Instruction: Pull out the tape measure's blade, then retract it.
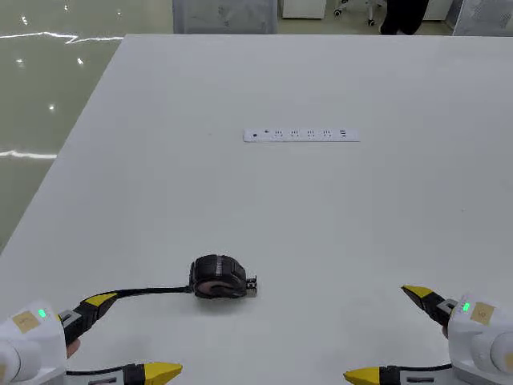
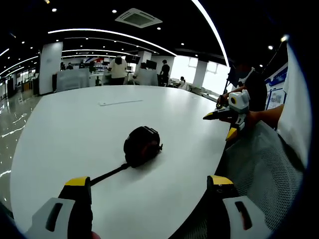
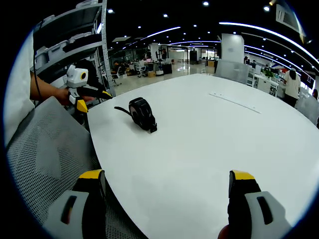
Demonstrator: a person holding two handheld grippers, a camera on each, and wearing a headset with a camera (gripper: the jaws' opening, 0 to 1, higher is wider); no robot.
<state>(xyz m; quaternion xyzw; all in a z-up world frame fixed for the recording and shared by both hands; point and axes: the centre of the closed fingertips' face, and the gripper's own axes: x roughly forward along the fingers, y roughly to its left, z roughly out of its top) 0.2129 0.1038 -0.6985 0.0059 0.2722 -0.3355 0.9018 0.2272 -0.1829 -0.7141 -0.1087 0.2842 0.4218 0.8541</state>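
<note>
Wide-spread jaws on both grippers suggest the left gripper [image 1: 131, 336] should clamp the black tape measure [image 1: 218, 277], lying on the white table [image 1: 321, 208] between them, while the right gripper [image 1: 391, 334] pinches its blade hook [image 1: 251, 283] squarely.

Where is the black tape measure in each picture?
Head view: the tape measure sits low, left of middle.
Left gripper view: the tape measure is near the middle, slightly left.
Right gripper view: the tape measure is left of middle, in the upper half.
Shared landmark: the white power strip, lying farther away.
</note>
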